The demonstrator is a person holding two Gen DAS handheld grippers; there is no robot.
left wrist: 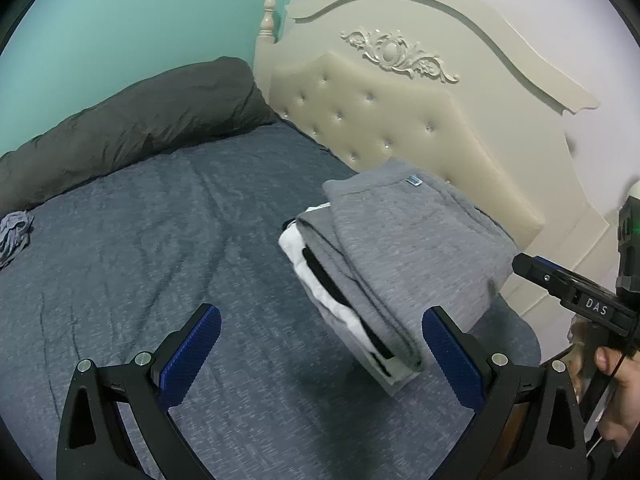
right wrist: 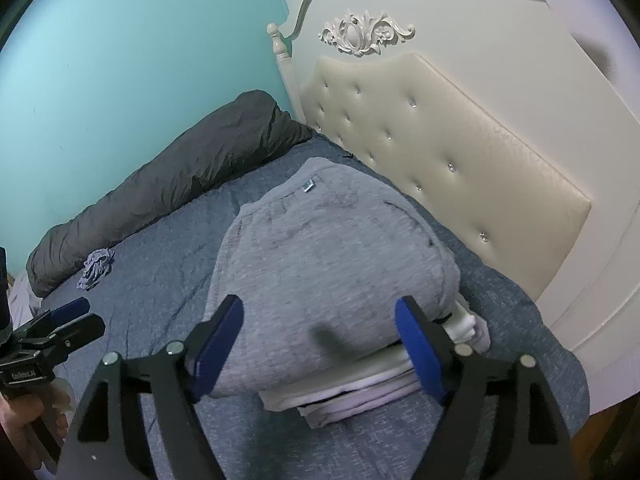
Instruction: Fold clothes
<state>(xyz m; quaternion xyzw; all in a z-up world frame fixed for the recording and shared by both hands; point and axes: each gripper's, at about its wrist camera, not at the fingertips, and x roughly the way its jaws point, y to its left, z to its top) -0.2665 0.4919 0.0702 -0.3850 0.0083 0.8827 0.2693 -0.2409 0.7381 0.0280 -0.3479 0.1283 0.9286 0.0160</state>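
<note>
Both hand-held grippers, left and right, stand spread, apparently releasing the folded grey garment onto the stack ahead.

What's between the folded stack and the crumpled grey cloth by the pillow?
Only bare blue bedspread between the folded stack and the crumpled cloth, per right wrist view.

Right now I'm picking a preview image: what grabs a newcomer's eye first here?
The stack of folded clothes, grey garment on top and white ones beneath, lying on the blue bed near the cream tufted headboard. Then the two open blue-padded claws, the right claw straddling the stack's near edge, and the turquoise wall behind.
</note>
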